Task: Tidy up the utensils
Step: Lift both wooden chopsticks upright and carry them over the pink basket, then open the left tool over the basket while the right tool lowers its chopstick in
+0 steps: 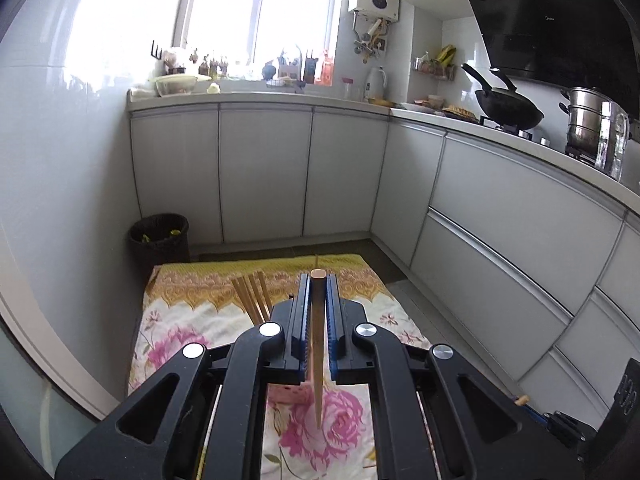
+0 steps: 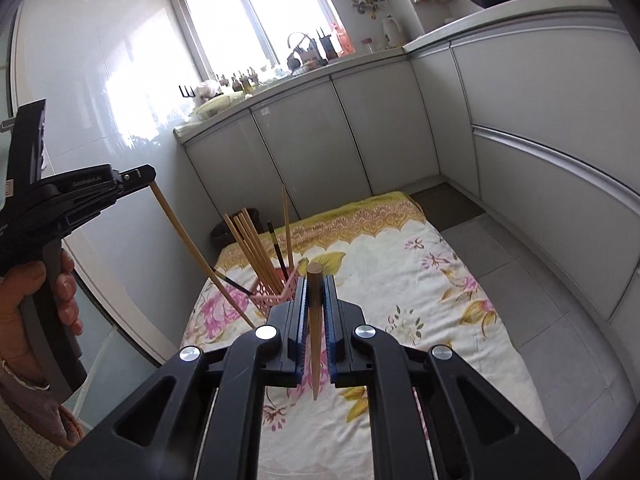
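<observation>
While pinched between the pressed-together pads of the left gripper [image 1: 318, 280], one chopstick [image 1: 317, 344] hangs tip-down above the floral cloth [image 1: 192, 320], bundled chopsticks [image 1: 252, 296] just ahead-left. Risk: tip strikes pink holder rim, barely seen below the jaws, and skids. Over to right wrist view: right gripper [image 2: 316, 280] likewise clamped on a darker chopstick [image 2: 315, 320], pink holder [image 2: 276, 290] just ahead-left, crowded with leaning sticks [image 2: 252, 248]. Left gripper's stick [image 2: 192, 240] slants toward the same basket; likely collision, jostled bundle, tipped holder.
</observation>
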